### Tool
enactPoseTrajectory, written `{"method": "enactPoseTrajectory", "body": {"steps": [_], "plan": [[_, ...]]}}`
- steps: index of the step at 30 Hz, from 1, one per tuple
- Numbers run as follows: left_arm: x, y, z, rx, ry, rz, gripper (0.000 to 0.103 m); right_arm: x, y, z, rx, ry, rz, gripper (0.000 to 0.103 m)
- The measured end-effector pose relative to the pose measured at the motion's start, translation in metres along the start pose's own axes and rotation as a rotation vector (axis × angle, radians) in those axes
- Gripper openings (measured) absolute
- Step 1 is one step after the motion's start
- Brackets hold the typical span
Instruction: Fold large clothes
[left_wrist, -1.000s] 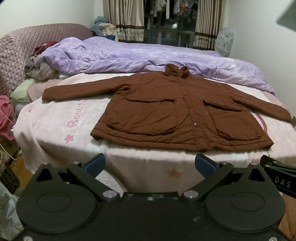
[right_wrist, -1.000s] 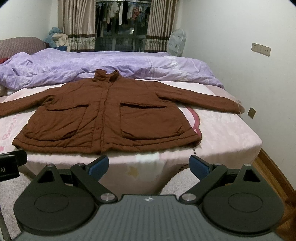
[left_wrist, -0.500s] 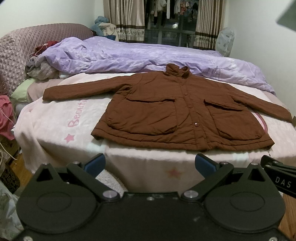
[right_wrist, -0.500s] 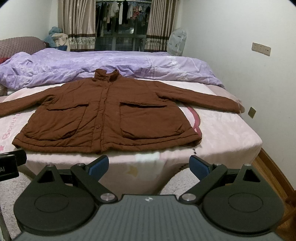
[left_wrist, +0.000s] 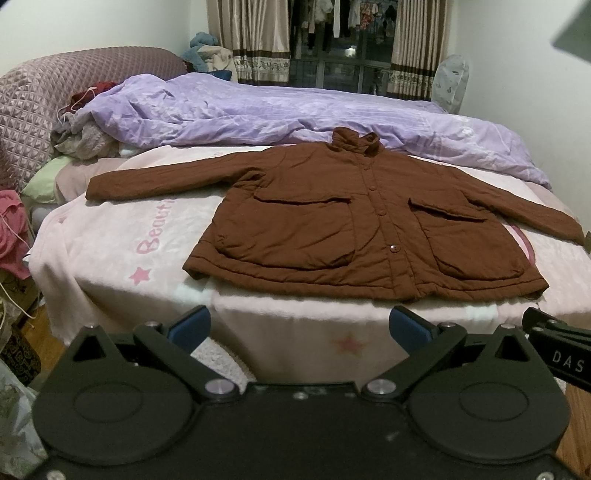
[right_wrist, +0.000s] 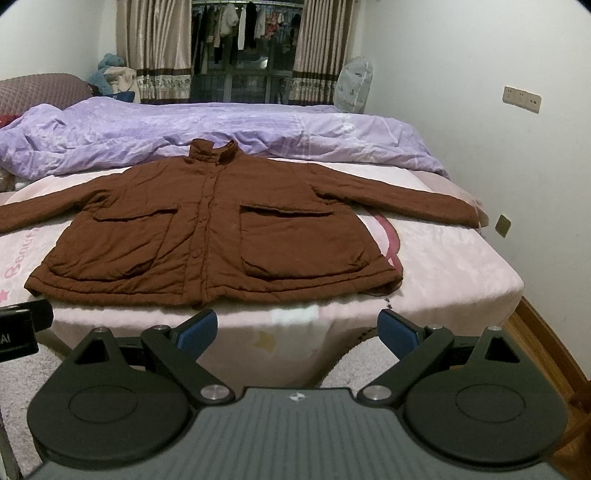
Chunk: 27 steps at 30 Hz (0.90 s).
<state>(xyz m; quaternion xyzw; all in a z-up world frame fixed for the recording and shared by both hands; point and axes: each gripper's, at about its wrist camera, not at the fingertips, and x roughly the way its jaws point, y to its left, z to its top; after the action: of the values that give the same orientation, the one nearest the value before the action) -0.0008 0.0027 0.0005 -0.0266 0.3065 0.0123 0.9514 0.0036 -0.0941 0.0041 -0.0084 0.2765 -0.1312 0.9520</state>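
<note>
Comparing with a second ago: almost nothing changed. Bed (left_wrist: 92, 258) filling both views as before, pink sheet on the near half, purple duvet (left_wrist: 280, 114) heaped along the far side. Jacket (left_wrist: 354, 225) lying flat and face up on the sheet, collar toward the duvet, hem near the front edge, both sleeves spread out to the sides, front buttoned, no fold made. Sitting a shade nearer and larger in both views than a second back, so judged a slow drift toward the bed, nothing more. Left gripper (left_wrist: 300, 328) hanging in front of the bed's near edge, short of the hem, blue pads wide apart and gripping nothing. Right gripper (right_wrist: 297, 329) likewise, spread wide, empty, clear of the cloth. Meaning for the task: folding not yet begun, approach only just under way. Likely first move: reaching a sleeve cuff or a hem corner on each side, closing there, carrying it across the chest.
</note>
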Motion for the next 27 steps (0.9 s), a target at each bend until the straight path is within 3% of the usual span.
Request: {"method": "enactPoseTrajectory", "body": {"steps": [17,27], "plan": [[0.006,-0.002,0.006,0.016,-0.011,0.003,0.103,0.005,-0.001,0.001,-0.002,0.002,-0.001,0.103],[0.050,0.005,0.024,0.011,0.022,0.029,0.103,0.036,0.010,0.020,-0.023,0.041,-0.015,0.103]]}}
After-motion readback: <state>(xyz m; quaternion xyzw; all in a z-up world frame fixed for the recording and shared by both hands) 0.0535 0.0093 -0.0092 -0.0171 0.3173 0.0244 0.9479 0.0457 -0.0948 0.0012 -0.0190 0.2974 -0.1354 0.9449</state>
